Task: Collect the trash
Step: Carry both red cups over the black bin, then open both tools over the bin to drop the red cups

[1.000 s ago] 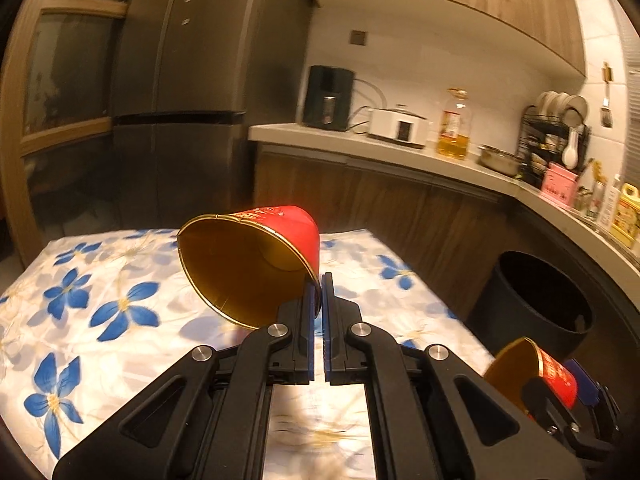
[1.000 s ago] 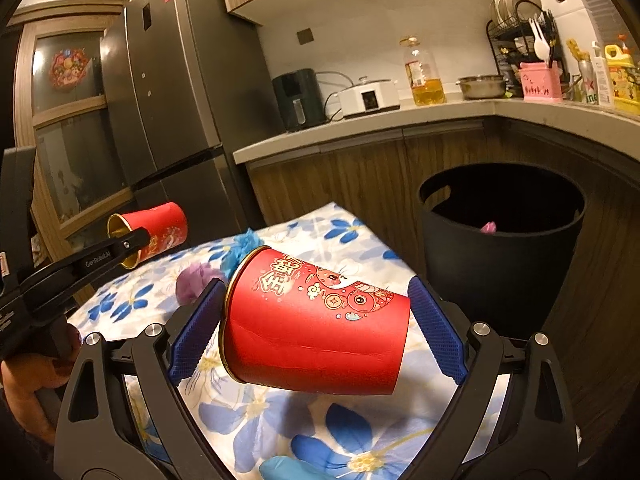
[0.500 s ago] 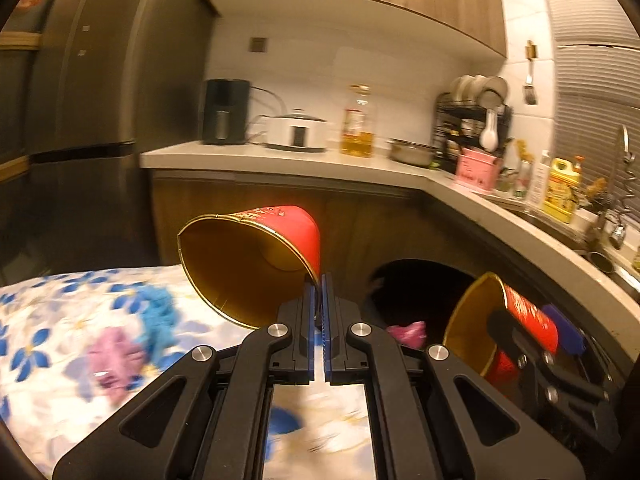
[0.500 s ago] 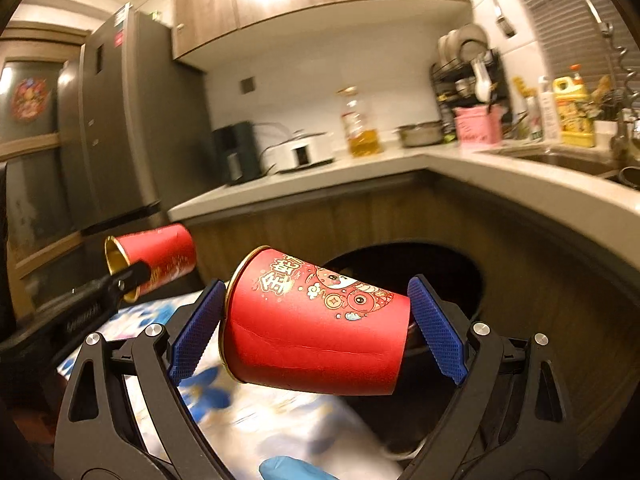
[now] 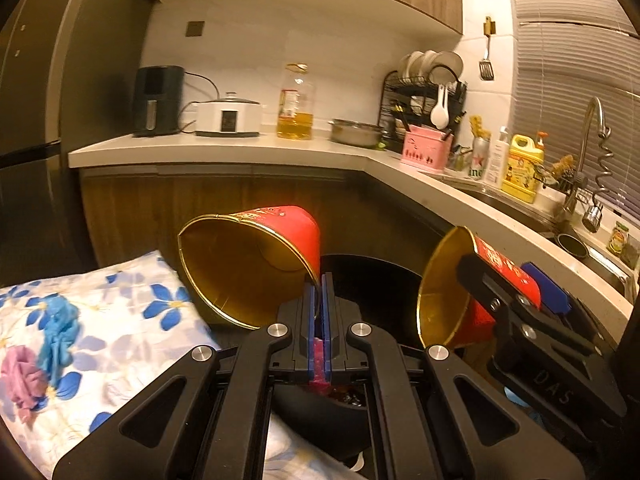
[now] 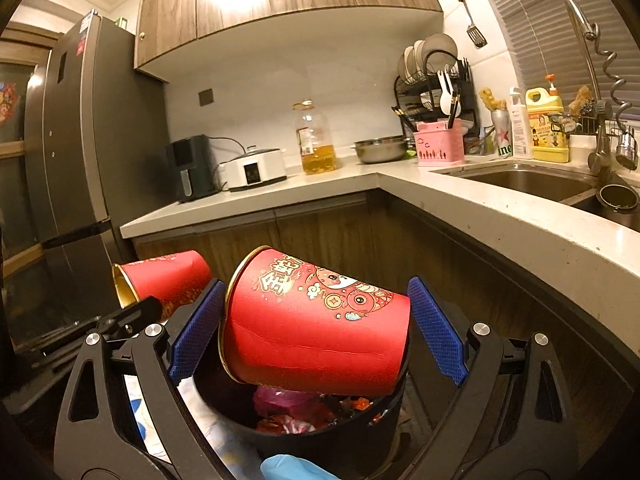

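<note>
My left gripper [image 5: 319,292] is shut on the rim of a red paper cup [image 5: 256,256] with a gold inside, held over the black trash bin [image 5: 360,280]. My right gripper [image 6: 316,328] is shut on a second red cup [image 6: 320,328] with gold print, gripped sideways across its body, right above the bin [image 6: 320,440], which holds pink and red wrappers. In the left wrist view the right cup [image 5: 452,288] hangs to the right. In the right wrist view the left cup [image 6: 164,280] is at the left.
A floral-cloth table [image 5: 120,320] lies left of the bin, with a blue wad [image 5: 60,332] and a purple wad [image 5: 24,376] on it. The kitchen counter [image 5: 400,164] runs behind, with a sink [image 6: 520,184] at right and a fridge [image 6: 80,160] at left.
Both grippers have swung right from above the table to over the trash bin, each still holding its cup. The bin's contents now show under the right cup.
</note>
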